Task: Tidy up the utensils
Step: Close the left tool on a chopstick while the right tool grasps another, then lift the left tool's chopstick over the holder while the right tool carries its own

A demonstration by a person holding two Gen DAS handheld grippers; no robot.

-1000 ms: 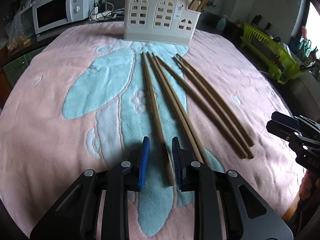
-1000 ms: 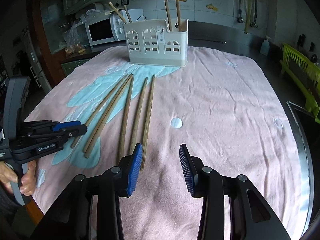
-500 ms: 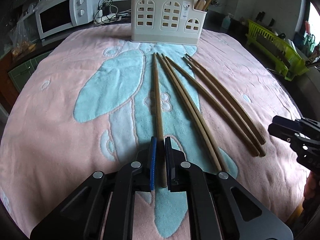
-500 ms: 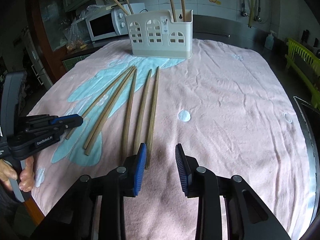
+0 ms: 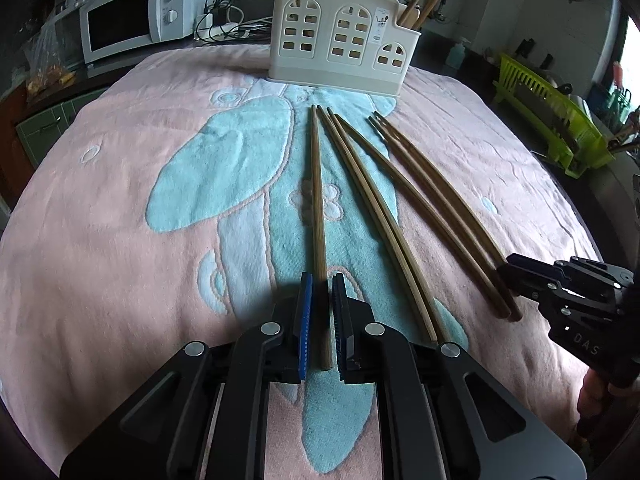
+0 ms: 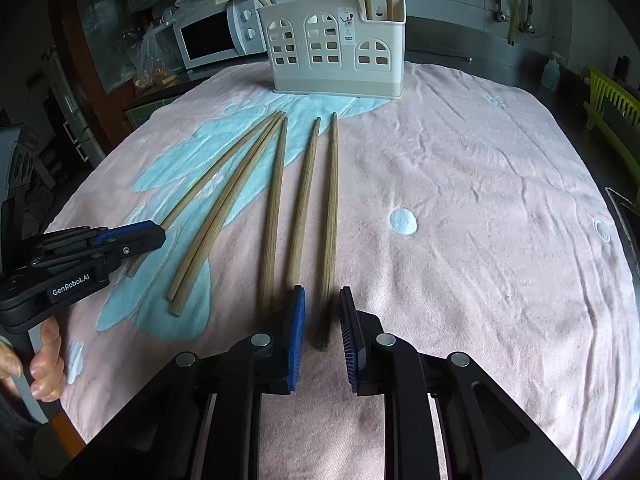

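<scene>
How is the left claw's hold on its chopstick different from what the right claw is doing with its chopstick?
The left claw is nearly closed on the leftmost chopstick; the right claw stands wider, with clear gaps beside the rightmost chopstick. The left claw works over the blue towel patch, the right over pink towel. Both straddle the near end of a chopstick lying flat, pointing toward the utensil holder.

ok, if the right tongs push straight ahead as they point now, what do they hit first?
The right tongs already straddle a chopstick; sliding along it, next comes the utensil holder, probably.
</scene>
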